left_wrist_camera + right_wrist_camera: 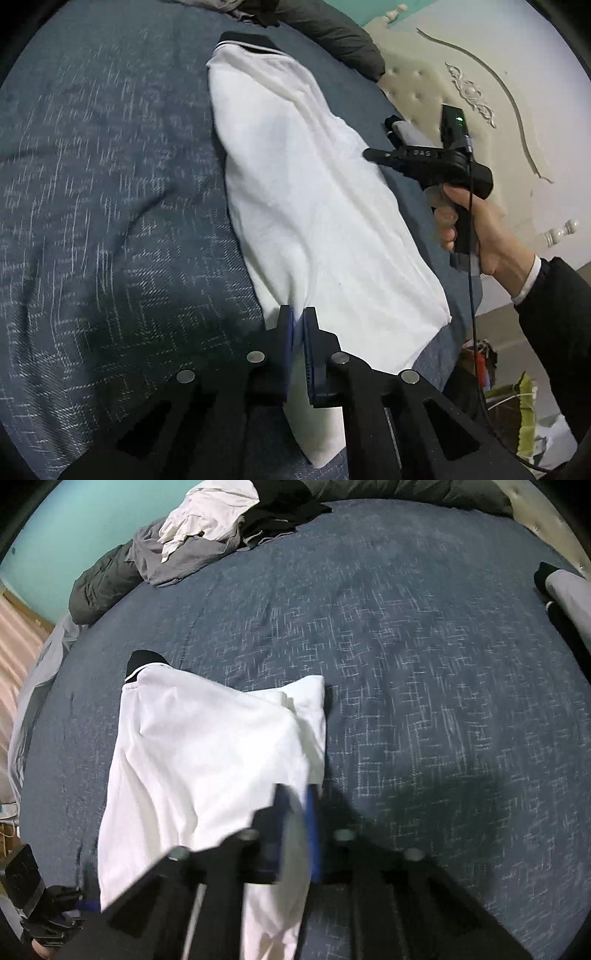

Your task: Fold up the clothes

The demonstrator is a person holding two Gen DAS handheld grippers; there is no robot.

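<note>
A white shirt (306, 206) with a black collar (247, 40) lies lengthwise on the blue bedspread (110, 184), its sides folded in. At the bottom of the left wrist view, my left gripper (297, 321) is shut on the shirt's near hem, with white cloth between the blue pads. A hand holds my right gripper (369, 154) at the shirt's right edge. In the right wrist view that gripper (295, 797) is shut on a fold of the white shirt (207, 746), and cloth hangs down between its jaws. The left gripper (86, 904) shows at the lower left corner.
A heap of grey, white and black clothes (207, 528) lies at the far side of the bed beside a dark quilt (99, 587). A folded grey and black garment (565, 594) sits at the right edge. The cream headboard (461, 92) borders the bed; bags (509, 406) lie on the floor.
</note>
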